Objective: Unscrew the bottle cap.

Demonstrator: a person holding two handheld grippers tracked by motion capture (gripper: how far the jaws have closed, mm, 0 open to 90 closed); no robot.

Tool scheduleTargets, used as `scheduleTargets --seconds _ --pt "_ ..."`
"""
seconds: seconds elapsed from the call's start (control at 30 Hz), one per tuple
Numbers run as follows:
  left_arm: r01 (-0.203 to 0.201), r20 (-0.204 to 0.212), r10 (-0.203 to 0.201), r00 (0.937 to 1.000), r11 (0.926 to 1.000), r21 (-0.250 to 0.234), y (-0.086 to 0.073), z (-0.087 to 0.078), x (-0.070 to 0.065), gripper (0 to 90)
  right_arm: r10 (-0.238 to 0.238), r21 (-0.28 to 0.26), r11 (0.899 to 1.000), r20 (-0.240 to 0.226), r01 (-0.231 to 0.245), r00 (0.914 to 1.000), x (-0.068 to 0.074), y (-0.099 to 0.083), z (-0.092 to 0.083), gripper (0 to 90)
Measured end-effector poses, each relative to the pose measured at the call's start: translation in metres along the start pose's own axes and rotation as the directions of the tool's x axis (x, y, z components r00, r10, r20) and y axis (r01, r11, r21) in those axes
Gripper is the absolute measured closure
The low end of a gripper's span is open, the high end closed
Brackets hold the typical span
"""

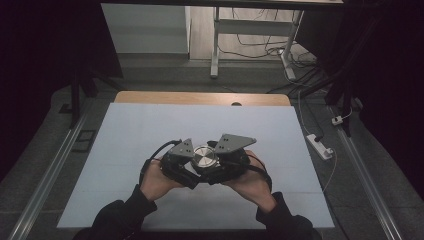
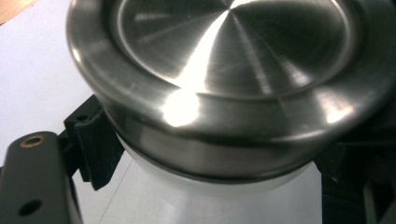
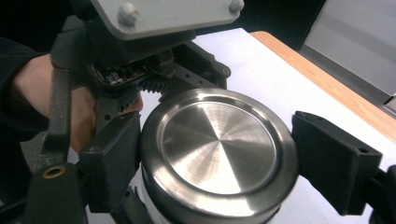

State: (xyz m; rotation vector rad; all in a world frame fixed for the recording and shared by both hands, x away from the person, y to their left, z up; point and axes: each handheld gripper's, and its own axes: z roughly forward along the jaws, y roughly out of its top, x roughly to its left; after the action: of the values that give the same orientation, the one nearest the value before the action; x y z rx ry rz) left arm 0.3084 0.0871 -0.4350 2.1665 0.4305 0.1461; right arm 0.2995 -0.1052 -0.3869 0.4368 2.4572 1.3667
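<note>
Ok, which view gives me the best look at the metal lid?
The right gripper view: the whole round metal lid shows, between black jaws. The left gripper view crops the lid at the frame's edges; the high view shows it small between both grippers.

We saw a grey floor; a white desk frame stood behind; cables trailed; a power strip lay rightward.

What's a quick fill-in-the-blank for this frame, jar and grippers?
1. The lid is round and made of brushed ___.
2. The right gripper has one black jaw on each side of the ___.
3. Below its lid, the jar is ___ in colour.

Missing words: metal; lid; white
</note>
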Motion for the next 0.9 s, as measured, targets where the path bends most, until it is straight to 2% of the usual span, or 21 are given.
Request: scheduleTargets --seconds 0.07,0.13,0.27,0.37,0.5,0.53,0.57,0.67,0.77,0.9 --pt "-0.01 0.026 0.01 0.9996 0.9999 -0.008 -0.001 0.0 0.001 15.9 0.013 -0.011 1.0 -0.026 -0.014 0.9996 -0.002 0.0 -0.002 19.3" --pt "-0.031 0.076 0.032 0.9966 0.9994 -0.017 -0.001 -0.001 0.002 15.9 0.008 -0.017 1.0 -0.069 -0.01 0.9976 -0.005 -0.001 -0.004 19.4" --pt "-0.066 0.161 0.071 0.9844 0.9971 -0.039 -0.002 -0.003 0.002 15.8 -0.01 -0.042 0.999 -0.192 0.002 0.9813 -0.013 -0.003 -0.009 19.5" --pt "-0.095 0.219 0.105 0.9702 0.994 -0.053 -0.002 -0.004 0.001 15.8 -0.016 -0.065 0.998 -0.292 -0.004 0.9562 -0.019 -0.005 -0.011 19.5" --pt "-0.128 0.287 0.143 0.9473 0.9892 -0.072 -0.004 -0.002 0.001 15.8 -0.035 -0.096 0.995 -0.386 -0.003 0.9219 -0.023 -0.008 -0.013 19.5" --pt "-0.132 0.29 0.148 0.9454 0.9886 -0.072 -0.004 -0.002 0.0 15.8 -0.038 -0.104 0.995 -0.406 -0.005 0.913 -0.024 -0.008 -0.013 19.5" --pt "-0.139 0.289 0.153 0.9449 0.988 -0.067 -0.004 -0.002 0.0 15.9 -0.038 -0.106 0.994 -0.414 -0.006 0.9096 -0.025 -0.009 -0.013 19.5" --pt "-0.141 0.282 0.152 0.9471 0.9881 -0.062 -0.004 -0.001 0.0 15.8 -0.035 -0.113 0.994 -0.413 -0.013 0.91 -0.026 -0.009 -0.015 19.5" --pt "-0.127 0.265 0.138 0.9543 0.9901 -0.059 -0.004 -0.001 0.001 15.8 -0.027 -0.112 0.993 -0.406 -0.021 0.9136 -0.028 -0.009 -0.015 19.5" --pt "-0.107 0.24 0.115 0.9639 0.9931 -0.049 -0.005 -0.001 0.004 15.8 -0.022 -0.116 0.993 -0.379 -0.024 0.925 -0.029 -0.009 -0.014 19.5"
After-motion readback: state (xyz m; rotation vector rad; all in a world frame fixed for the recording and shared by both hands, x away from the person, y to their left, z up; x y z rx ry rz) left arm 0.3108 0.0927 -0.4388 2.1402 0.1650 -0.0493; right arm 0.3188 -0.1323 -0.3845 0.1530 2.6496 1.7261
